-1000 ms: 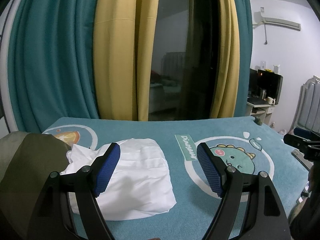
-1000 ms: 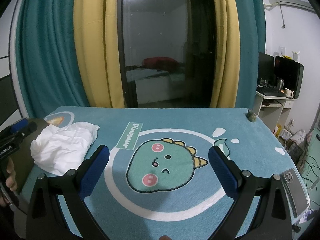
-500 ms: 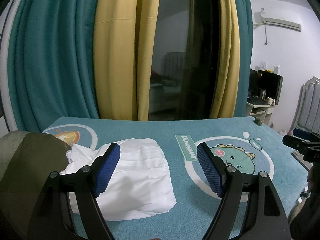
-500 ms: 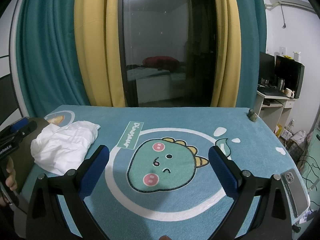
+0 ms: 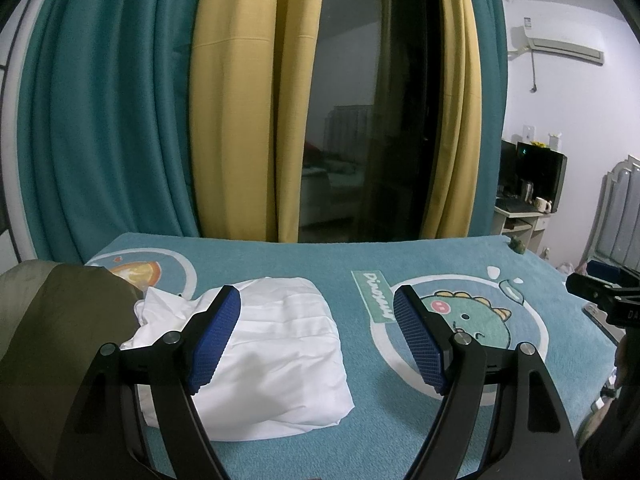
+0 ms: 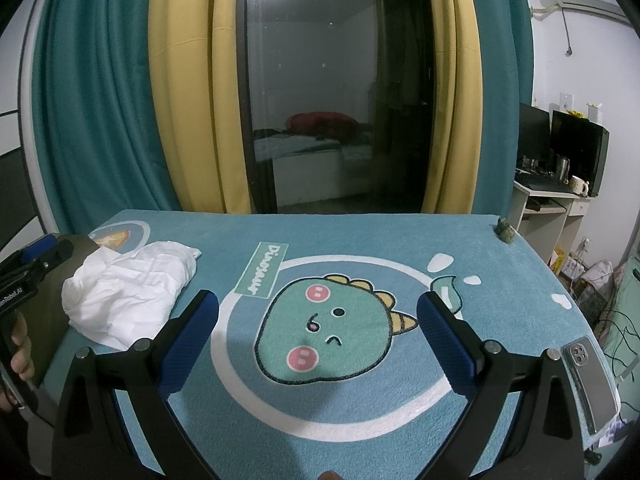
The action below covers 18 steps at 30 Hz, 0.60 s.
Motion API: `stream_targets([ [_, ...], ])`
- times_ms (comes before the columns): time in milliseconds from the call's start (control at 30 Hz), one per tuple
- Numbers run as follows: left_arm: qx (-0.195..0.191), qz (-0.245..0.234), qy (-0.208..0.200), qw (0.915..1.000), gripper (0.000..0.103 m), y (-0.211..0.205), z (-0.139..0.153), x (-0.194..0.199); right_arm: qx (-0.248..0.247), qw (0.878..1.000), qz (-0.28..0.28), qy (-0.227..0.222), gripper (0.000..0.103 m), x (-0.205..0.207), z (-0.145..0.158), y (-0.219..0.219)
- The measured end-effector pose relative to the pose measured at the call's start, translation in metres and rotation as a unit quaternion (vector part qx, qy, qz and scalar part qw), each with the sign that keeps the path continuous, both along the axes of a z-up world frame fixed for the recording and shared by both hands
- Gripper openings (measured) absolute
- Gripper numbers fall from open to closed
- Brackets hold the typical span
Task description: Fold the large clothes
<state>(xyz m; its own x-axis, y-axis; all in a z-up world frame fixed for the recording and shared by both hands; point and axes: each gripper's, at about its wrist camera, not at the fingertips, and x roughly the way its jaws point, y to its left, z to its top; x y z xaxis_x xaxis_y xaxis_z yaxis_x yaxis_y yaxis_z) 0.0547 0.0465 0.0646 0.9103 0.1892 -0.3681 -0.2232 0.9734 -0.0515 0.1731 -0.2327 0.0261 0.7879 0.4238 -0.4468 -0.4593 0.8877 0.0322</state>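
Note:
A white garment (image 5: 276,356) lies folded in a bundle on the left part of the teal dinosaur mat (image 5: 400,252). It also shows in the right wrist view (image 6: 128,292). An olive-green garment (image 5: 52,332) lies beside it at the mat's left edge, partly under the white one. My left gripper (image 5: 318,338) is open and empty, hovering just above the white bundle's near right part. My right gripper (image 6: 318,338) is open and empty above the dinosaur print (image 6: 332,328), to the right of the clothes.
A phone (image 6: 590,384) lies at the mat's right front edge. A small green figure (image 6: 505,232) sits at the far right corner. Teal and yellow curtains (image 6: 192,92) and a dark glass door stand behind. A desk with a monitor (image 6: 576,152) is to the right.

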Motion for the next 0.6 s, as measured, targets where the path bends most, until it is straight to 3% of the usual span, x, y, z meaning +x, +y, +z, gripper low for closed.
stream_targets([
  [600, -0.006, 0.007, 0.0, 1.0, 0.082, -0.0043, 0.0013, -0.0038, -0.001, 1.0, -0.001, 0.002, 0.098, -0.0007, -0.0006, 0.001],
])
